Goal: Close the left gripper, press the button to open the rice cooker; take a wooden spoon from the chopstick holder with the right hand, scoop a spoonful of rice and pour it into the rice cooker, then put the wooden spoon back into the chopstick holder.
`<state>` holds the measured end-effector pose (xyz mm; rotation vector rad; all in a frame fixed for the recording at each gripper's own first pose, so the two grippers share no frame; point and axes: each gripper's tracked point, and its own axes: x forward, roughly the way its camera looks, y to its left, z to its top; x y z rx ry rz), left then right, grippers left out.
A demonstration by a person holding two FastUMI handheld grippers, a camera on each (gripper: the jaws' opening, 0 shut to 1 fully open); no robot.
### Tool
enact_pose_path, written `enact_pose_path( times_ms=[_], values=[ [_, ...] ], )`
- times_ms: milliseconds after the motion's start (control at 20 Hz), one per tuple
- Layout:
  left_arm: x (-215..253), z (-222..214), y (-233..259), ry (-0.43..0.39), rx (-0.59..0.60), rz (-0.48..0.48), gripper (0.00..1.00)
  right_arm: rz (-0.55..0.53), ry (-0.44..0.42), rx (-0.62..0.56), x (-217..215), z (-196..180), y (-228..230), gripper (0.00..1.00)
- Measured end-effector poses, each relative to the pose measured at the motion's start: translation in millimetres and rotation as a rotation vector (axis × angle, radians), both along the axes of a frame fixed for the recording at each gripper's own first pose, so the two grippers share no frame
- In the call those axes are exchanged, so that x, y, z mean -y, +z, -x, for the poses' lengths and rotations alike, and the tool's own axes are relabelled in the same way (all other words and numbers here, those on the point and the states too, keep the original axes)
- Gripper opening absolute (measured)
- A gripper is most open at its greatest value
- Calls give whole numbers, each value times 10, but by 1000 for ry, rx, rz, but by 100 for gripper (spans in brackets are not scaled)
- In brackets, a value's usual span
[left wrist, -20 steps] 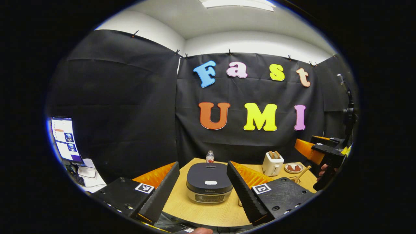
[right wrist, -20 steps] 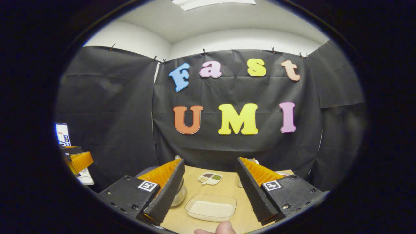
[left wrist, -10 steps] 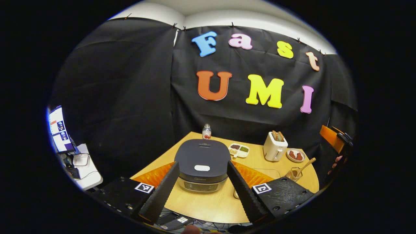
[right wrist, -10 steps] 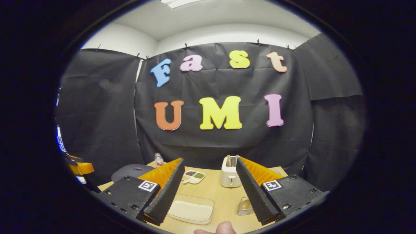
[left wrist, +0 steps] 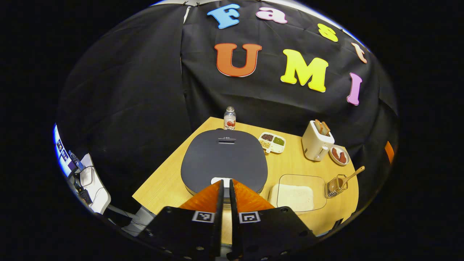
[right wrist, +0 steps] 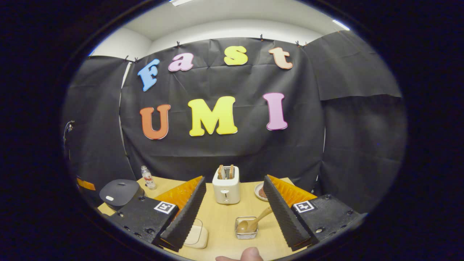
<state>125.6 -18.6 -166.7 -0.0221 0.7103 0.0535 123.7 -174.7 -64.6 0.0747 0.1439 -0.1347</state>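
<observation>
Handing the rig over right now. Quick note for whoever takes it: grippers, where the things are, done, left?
Left gripper: shut, tips just over the rice cooker button.
Right gripper: open, empty, aimed at the chopstick holder, wooden spoon in it.
Rice container sits between cooker and holder.
Done: left closed.
Left: press button (lid is down), take spoon, scoop, pour, return spoon.

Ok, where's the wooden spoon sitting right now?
In the right gripper view the wooden spoon leans in the chopstick holder, ahead between the open fingers, in front of the toaster; the rice tray lies to its left.
</observation>
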Motion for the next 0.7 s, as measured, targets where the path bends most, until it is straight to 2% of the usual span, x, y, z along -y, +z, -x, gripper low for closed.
enact_pose_path(
  times_ms=[50,200,250,300,500,700],
  values=[
    [-39,-13,-25,-5,-18,-9,6,-2,-13,-1,61,1,-11,98],
    [-5,-171,-168,1,-74,74,0,-4,-34,-11,153,-9,-61,99],
    [-36,-200,-224,2,-95,82,8,0,-38,-10,177,-15,-49,100],
    [-70,-244,-272,2,-105,83,0,3,-41,-9,206,-22,-51,98],
    [-73,-385,-492,1,-159,115,0,5,-47,-20,225,-30,-132,99],
    [-175,-345,-654,7,-194,100,0,2,-49,-37,216,-17,-217,100]
  ],
)
